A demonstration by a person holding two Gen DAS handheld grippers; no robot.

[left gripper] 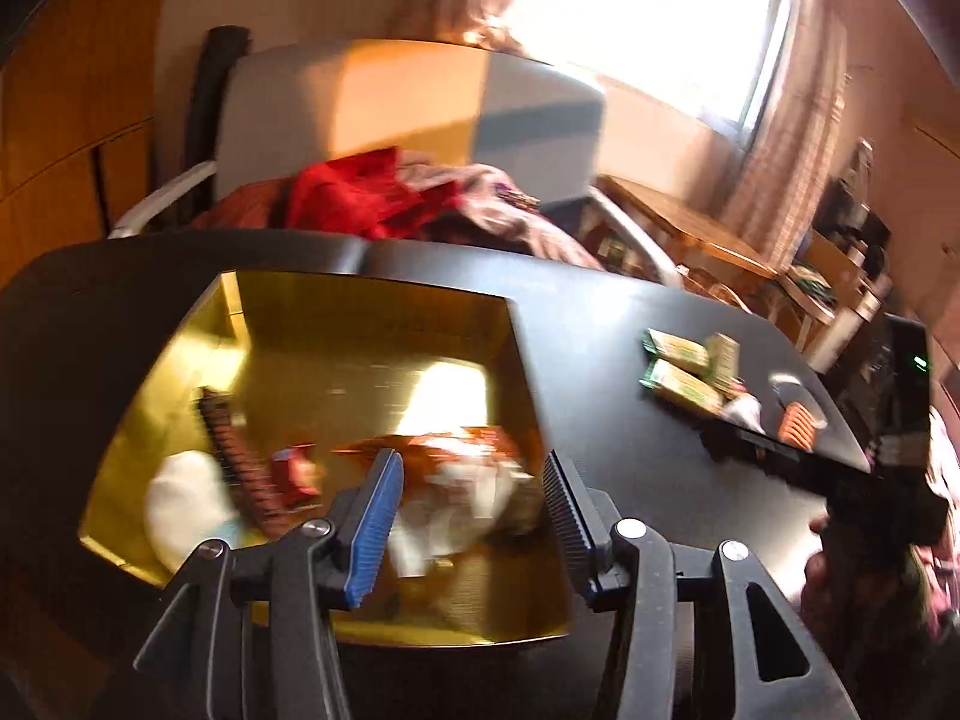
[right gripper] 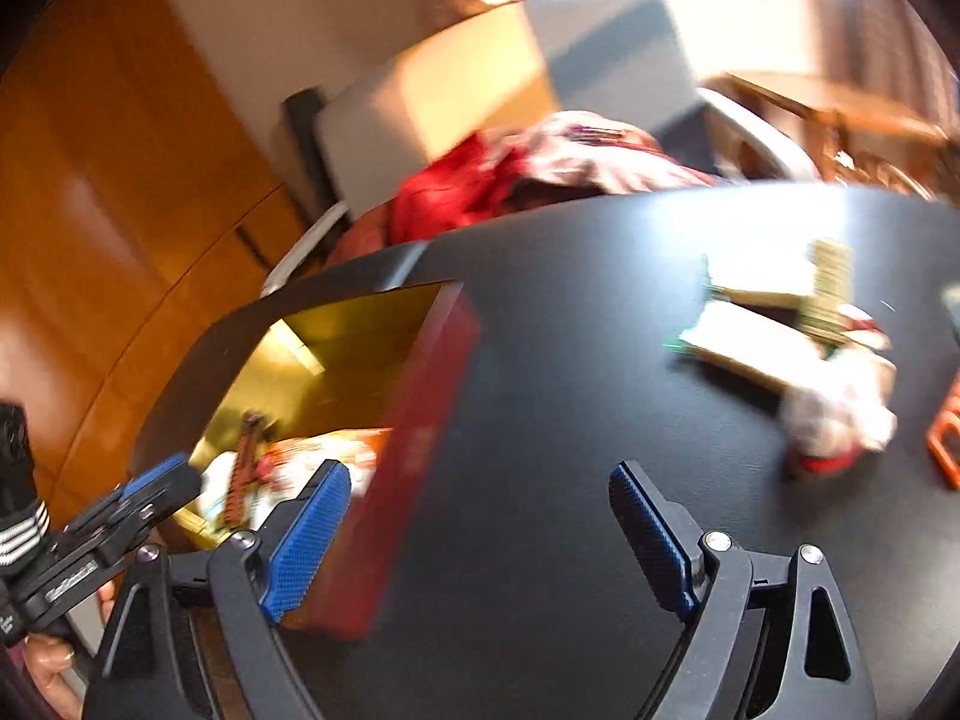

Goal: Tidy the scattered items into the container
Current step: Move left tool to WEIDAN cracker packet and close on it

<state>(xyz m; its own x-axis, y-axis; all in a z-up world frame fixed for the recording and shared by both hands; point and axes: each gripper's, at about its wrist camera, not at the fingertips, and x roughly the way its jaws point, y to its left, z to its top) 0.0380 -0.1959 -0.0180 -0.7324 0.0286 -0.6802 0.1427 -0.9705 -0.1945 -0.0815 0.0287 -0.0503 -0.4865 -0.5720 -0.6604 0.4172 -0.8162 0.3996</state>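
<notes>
From my feed, motion blur smears the green packets (right gripper: 774, 324) and the white wrapper (right gripper: 840, 414) on the tabletop (right gripper: 570, 360); their print is unreadable. An orange item (right gripper: 945, 444) is cut off by the right edge. The box's (left gripper: 372, 324) contents blur together.

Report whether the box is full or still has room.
Still has room. The box holds a few snacks at its near end, while much of its gold floor lies bare. More packets remain on the table.
</notes>
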